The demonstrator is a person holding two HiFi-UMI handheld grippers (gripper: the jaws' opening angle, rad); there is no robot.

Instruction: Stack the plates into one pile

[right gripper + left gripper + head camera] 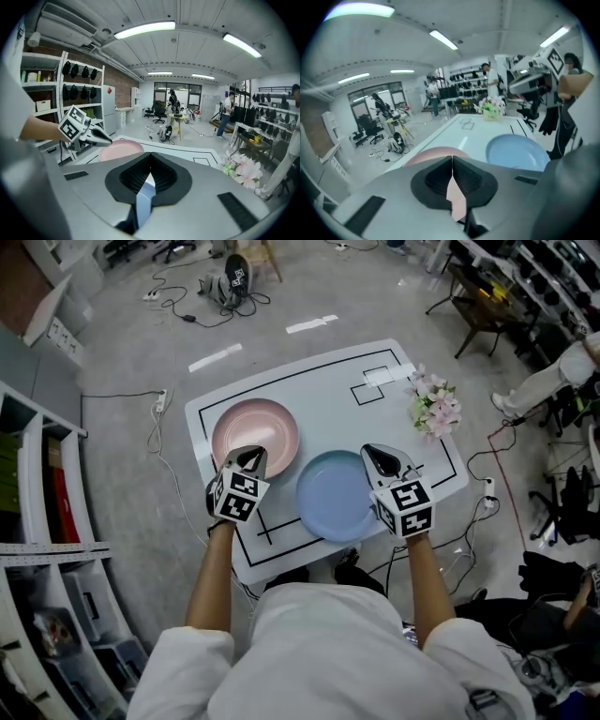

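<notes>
from your head camera, the pink plate (255, 432) lies at the left of the white surface (375, 418). the blue plate (333, 498) lies just beside it, nearer you and to the right, and neither rests on the other. your left tool (251, 455) hovers over the pink plate's near side, your right tool (373, 452) over the blue plate's right rim. a bunch of flowers (433, 405) sits at the far right edge.

in the left gripper view, your left tool (452, 161) has its jaws closed, tips meeting, nothing pinched. the pink plate (436, 153) shows through the slit below the tips and beyond the tool's body, and the blue plate (518, 150) lies flat to the right.

in the right gripper view, your right tool (150, 171) is likewise closed and empty, with a strip of the blue plate (144, 197) showing in the slit. the pink plate (119, 149) lies ahead to the left, your left tool (101, 136) above its edge.
</notes>
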